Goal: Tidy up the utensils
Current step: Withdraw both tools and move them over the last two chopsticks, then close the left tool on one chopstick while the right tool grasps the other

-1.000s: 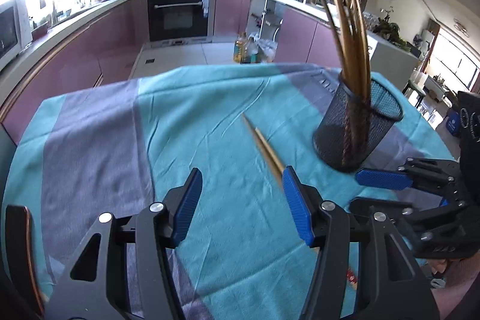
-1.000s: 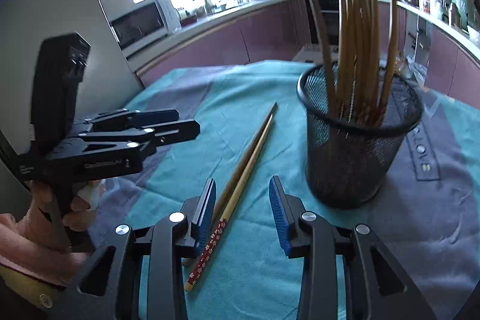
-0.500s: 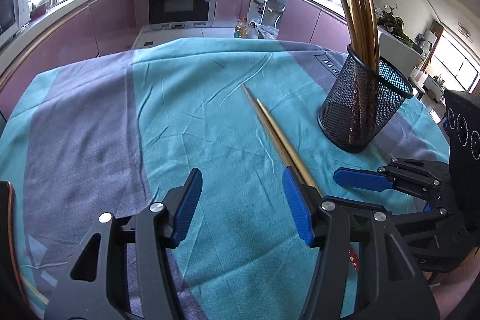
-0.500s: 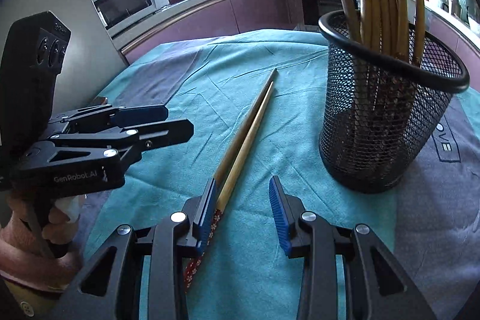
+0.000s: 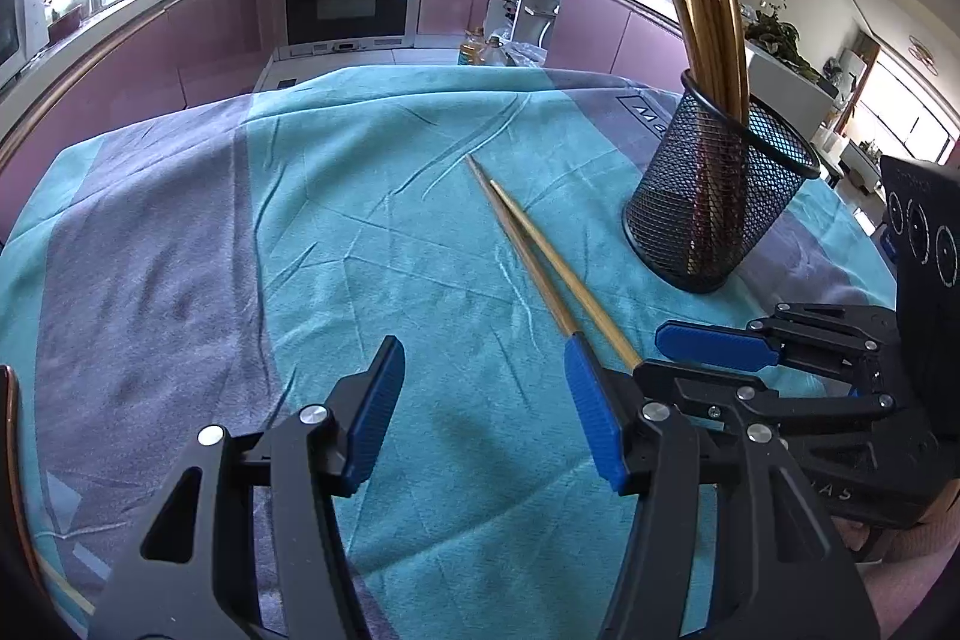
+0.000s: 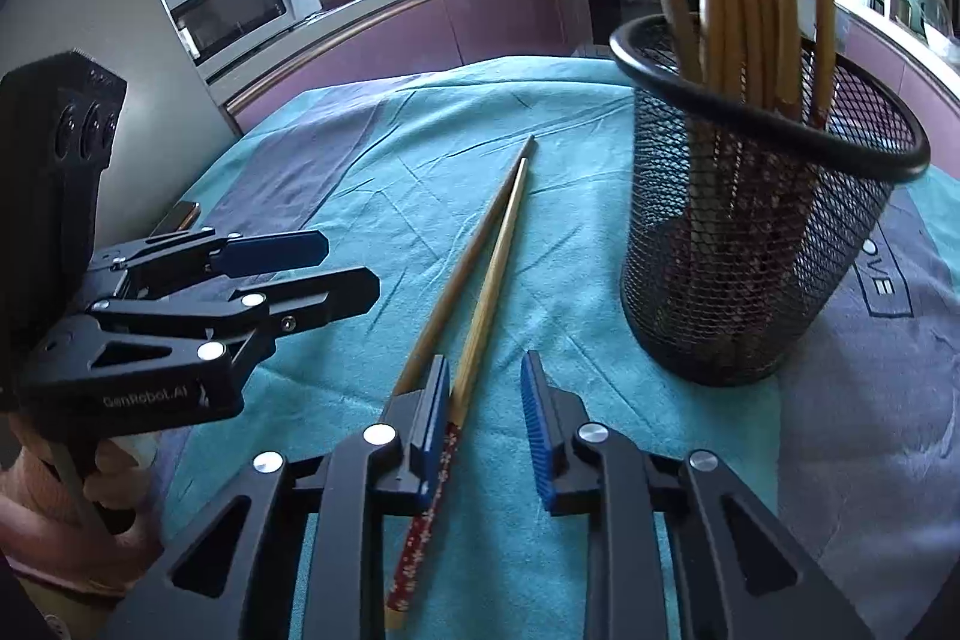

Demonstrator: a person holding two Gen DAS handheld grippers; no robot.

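right gripper [image 6: 485, 415] jaws closing around one red-patterned, tan chopstick [image 6: 480, 334], pads not yet pressing it.

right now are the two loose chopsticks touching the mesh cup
Apart. The left wrist view shows a strip of teal cloth between the chopsticks and the mesh cup.

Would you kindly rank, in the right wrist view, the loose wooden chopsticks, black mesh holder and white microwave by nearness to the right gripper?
1. Loose wooden chopsticks: one between the closing right gripper fingers.
2. Black mesh holder: right, on the cloth.
3. White microwave: far left counter.
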